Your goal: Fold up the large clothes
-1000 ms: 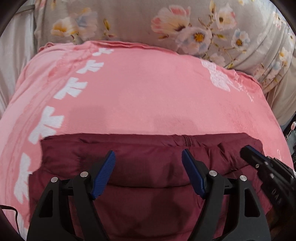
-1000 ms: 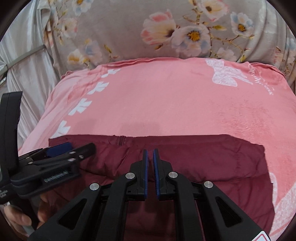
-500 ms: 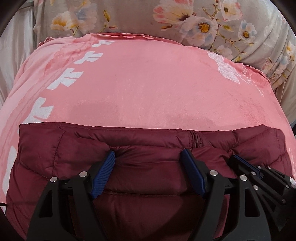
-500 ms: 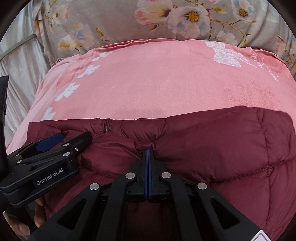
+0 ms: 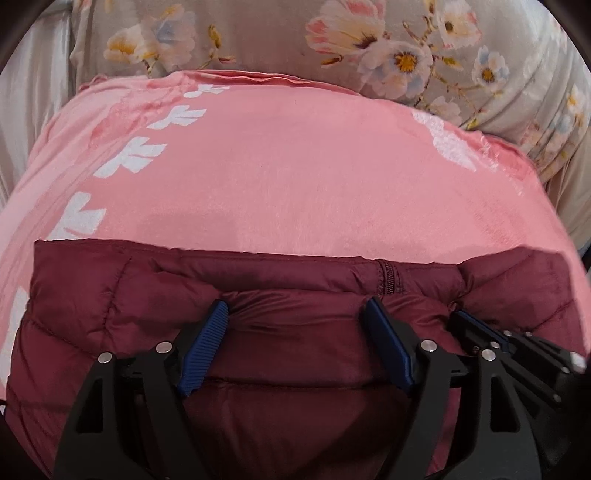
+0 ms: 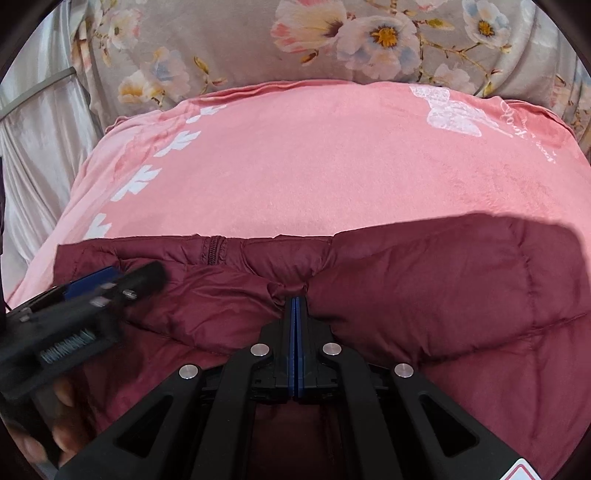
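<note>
Maroon padded jacket (image 5: pixel 295 369) folded on a pink blanket (image 5: pixel 295 177).
Right gripper (image 6: pixel 297 306) jaws clamp a jacket pinch; left gripper (image 5: pixel 295 314), at its 9 o'clock, jaws apart, pressing a fold.

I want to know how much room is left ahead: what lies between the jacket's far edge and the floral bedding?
Only bare pink blanket separates the maroon jacket from the floral bedding; both wrist views show it.

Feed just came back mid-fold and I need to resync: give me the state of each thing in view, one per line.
Maroon puffer jacket: lying on the blanket, zipper closed at its far edge, top layer bunched.
Right gripper: shut on a pinch of jacket fabric.
Left gripper: jaws wide, padded fold between the pads; grip unclear.
Pink blanket: spread flat under the jacket.
Floral bedding: rumpled behind the blanket.
</note>
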`<state>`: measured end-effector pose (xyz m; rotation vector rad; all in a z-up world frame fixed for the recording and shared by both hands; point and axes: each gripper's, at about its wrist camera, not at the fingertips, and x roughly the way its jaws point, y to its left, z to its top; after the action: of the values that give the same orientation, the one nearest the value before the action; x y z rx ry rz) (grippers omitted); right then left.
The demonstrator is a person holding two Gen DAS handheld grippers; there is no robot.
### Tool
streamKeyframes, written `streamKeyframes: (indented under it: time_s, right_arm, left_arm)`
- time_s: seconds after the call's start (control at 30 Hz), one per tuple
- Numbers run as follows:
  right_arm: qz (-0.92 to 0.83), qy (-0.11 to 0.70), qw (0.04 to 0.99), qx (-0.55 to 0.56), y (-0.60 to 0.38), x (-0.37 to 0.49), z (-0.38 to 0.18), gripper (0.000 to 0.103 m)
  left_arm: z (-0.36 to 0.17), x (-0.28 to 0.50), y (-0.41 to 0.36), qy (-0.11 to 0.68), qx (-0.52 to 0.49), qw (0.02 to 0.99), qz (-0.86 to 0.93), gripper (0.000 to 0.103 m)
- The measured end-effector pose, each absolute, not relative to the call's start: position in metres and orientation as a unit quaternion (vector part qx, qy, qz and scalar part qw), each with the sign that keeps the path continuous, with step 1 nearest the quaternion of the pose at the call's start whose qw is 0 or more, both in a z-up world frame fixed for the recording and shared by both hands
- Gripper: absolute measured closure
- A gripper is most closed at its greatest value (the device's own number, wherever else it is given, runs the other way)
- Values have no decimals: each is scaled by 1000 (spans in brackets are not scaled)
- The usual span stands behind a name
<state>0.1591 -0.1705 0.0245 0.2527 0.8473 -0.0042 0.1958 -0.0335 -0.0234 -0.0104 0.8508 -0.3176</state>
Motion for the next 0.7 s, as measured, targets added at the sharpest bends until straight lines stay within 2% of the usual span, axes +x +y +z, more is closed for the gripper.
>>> streamKeyframes:
  time_s: [0.03,0.17,0.33,0.57,0.7]
  right_arm:
    - [2,401,908,123,-168,152,34,98]
    - [34,370,918,136,-149,139,64,97]
    - [85,378,912,133,-105,152,75,97]
    - [96,421,895,114,-62,183,50,97]
    - [94,436,886,130,-64,189,37,102]
  left_arm:
    - [-16,195,-21,411,-19,899,-153,30]
    - [13,197,44,387,-64,912,-116,30]
    - [2,218,100,408,-93,906,-59,30]
    - [-29,221,105,417,-90,903,-47,30]
    - [-36,222,107,417,-98,902,-49,28]
